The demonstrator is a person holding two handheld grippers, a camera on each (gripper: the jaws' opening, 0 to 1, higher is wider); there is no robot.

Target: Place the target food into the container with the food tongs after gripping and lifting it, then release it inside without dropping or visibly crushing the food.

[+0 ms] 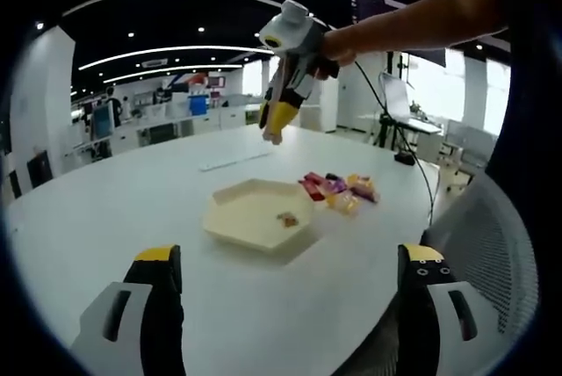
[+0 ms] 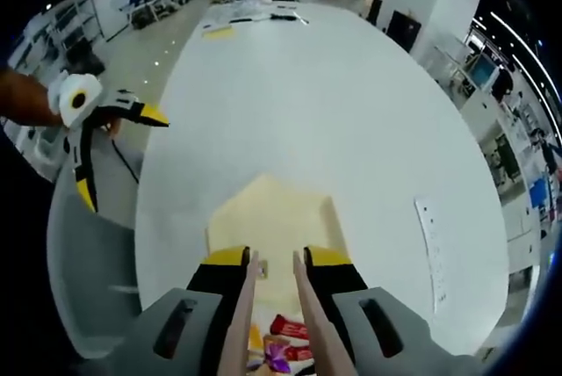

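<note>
Tongs being held above a pale six-sided tray (image 1: 259,215)
The right gripper (image 1: 274,126) is clamping wooden tongs (image 2: 274,323) over shiny wrapped sweets (image 1: 341,190) on the smooth white surface (image 1: 114,200); the left gripper (image 1: 290,266) is being held wide open, empty.

The worktop (image 1: 132,191) looks smooth and matt white. The hexagonal container (image 1: 259,215) appears as matt cream plastic or pulp. The wrapped snacks (image 1: 341,190) have glossy, crinkled foil. The tongs (image 2: 272,314) look like pale smooth wood. The chair back (image 1: 487,257) is grey mesh cloth.

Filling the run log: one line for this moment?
right gripper: holds tongs, raised over table | tray: one piece inside | left gripper: open
</note>
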